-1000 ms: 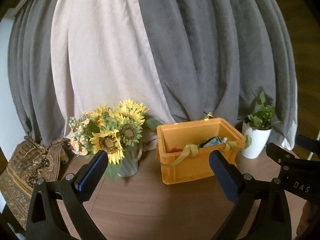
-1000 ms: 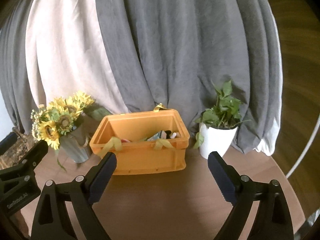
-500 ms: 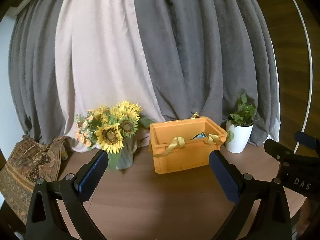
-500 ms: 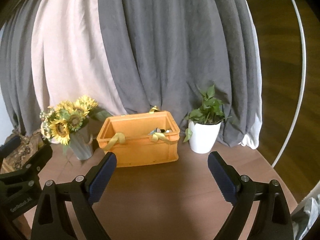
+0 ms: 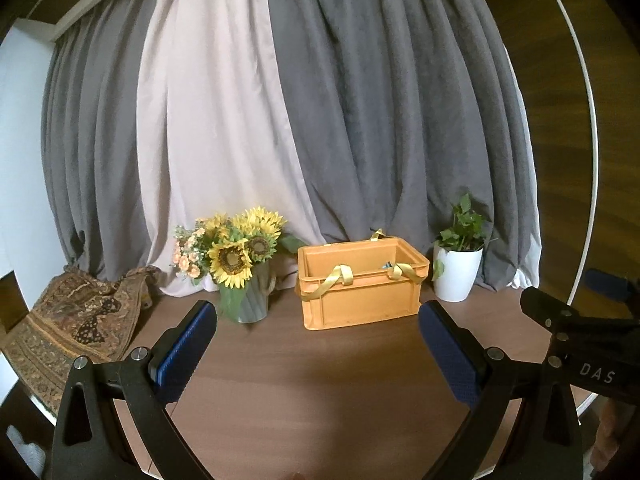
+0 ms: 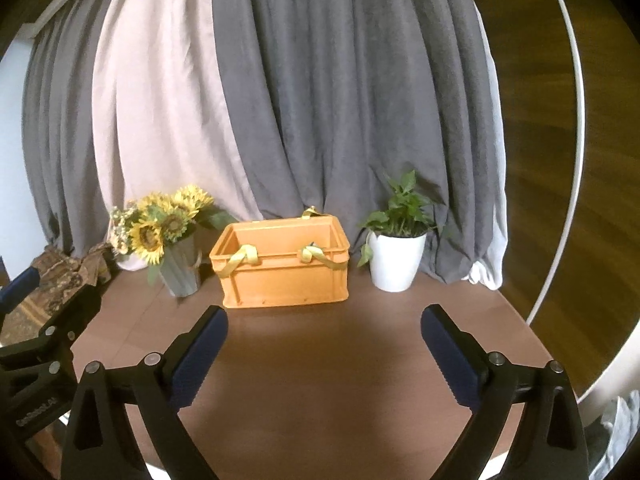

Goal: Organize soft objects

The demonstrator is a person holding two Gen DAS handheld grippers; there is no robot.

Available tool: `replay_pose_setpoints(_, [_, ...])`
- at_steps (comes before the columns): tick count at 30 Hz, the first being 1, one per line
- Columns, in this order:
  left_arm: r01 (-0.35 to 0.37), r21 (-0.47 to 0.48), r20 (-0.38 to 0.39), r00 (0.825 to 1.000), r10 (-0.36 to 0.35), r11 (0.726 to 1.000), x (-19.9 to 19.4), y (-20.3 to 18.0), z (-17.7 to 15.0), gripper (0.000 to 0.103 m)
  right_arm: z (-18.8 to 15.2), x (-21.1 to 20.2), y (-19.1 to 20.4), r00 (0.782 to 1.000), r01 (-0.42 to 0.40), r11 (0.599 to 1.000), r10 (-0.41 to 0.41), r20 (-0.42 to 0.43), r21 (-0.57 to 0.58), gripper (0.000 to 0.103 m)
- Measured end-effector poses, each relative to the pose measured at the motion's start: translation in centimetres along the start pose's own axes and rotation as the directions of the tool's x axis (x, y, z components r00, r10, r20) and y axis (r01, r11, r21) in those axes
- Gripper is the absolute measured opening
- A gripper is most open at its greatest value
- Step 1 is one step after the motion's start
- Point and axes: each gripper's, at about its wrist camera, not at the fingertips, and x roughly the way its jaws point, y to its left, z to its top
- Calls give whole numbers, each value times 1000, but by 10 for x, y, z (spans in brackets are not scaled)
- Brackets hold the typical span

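An orange crate [image 5: 360,304] [image 6: 284,280] stands at the back of the round brown table [image 5: 320,380], with yellow straps [image 5: 340,276] [image 6: 244,258] draped over its front rim. Only a small bluish item [image 5: 387,265] peeks above the rim; the rest of its contents are hidden. My left gripper [image 5: 318,316] is open and holds nothing, well short of the crate. My right gripper [image 6: 325,316] also hangs in front of the crate, its jaws opening with nothing between them.
A grey vase of sunflowers [image 5: 248,304] [image 6: 180,268] stands left of the crate, a white potted plant [image 5: 456,276] [image 6: 396,260] right of it. A patterned cloth [image 5: 76,320] lies at the far left. Grey and cream curtains [image 5: 320,120] hang behind.
Both grippers have drawn back from the crate, which now looks smaller and farther away. More of the table and its rim shows. Both stay empty.
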Motion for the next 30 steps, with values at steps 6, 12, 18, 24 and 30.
replay_pose_setpoints(6, [13,-10,0,1000,-13,1000,-23,-6,-7,103,-11,-25,-7,1000,3,1000,-3,3,-7,98])
replay_pose_setpoints(12, [19,-1,2,1000,-19,1000,-39,-12,-13,103,-19,-42,-12,1000,1,1000,-1,11,-3,98])
replay_pose_setpoints(18, [24,-2,5,1000,-24,1000,-48,-12,-16,103,-25,-52,-14,1000,-1,1000,1,13,-4,98])
replay_pose_setpoints(24, [27,4,9,1000,-27,1000,-52,-14,-18,103,-27,-57,-13,1000,-3,1000,3,12,-5,98])
replay_pose_setpoints(30, [30,6,7,1000,-30,1000,-54,-15,-19,103,-30,-60,-15,1000,-2,1000,2,8,-4,98])
